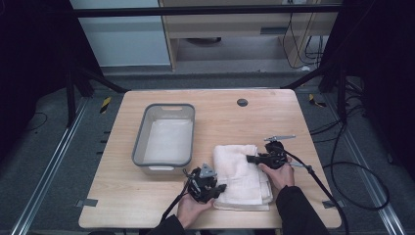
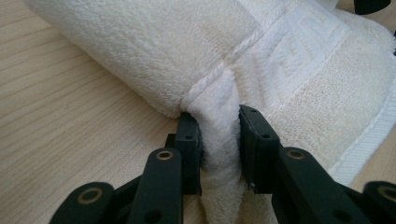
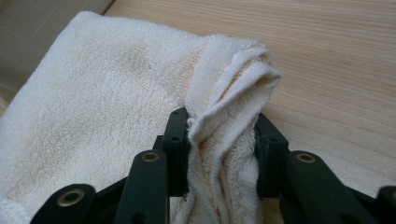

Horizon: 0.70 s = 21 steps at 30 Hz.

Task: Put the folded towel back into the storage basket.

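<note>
Left gripper (image 2: 219,140): fingers (image 2: 189,140) pinching a bunched fold of the towel (image 2: 140,42) at its near left edge, just below the corded band. Right gripper (image 3: 222,140): fingers (image 3: 177,140) pinching a gathered wad of several layers at the towel's right side. Judged purpose: two grips on opposite edges, so the folded cloth can be lifted without falling open.

The towel (image 1: 240,174) lies folded on the desk (image 1: 274,112), near its front edge, between the two hands. Beside it to the left stands a grey bin (image 1: 166,139), apparently empty and well placed to receive it.

Count: grippers, two; hands, two; towel, one; bin, one; desk, one.
</note>
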Motion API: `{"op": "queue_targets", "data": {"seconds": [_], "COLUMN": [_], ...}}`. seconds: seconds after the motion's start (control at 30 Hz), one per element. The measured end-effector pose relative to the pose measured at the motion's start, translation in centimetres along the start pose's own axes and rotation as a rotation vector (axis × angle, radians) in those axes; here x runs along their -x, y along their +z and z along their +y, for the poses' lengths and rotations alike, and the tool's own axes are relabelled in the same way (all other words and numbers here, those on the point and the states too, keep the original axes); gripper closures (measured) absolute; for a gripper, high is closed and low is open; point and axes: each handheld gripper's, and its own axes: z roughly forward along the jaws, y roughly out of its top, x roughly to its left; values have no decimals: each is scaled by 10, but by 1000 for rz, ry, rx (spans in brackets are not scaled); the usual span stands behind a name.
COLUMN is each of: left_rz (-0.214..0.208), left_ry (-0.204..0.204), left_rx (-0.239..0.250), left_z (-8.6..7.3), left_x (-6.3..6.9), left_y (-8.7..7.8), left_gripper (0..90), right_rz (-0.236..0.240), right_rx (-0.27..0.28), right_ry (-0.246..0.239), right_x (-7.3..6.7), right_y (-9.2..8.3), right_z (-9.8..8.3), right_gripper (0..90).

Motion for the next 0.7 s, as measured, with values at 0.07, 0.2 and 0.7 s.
{"op": "queue_targets", "data": {"seconds": [0.07,0.2,0.7], "left_rz": [-2,-7,-7], "left_ry": [-4,-3,19], "left_rx": [3,9,48], "left_z": [0,0,3], "left_x": [0,0,3], "left_y": [0,-2,-13], "left_gripper": [715,724,729], "right_rz": [2,2,-7], "right_rx": [0,5,50], "right_ry": [3,-2,-39], "right_x": [0,-1,-11], "right_y": [0,-2,-17], "right_z": [0,1,7], "right_gripper": [643,644,644]}}
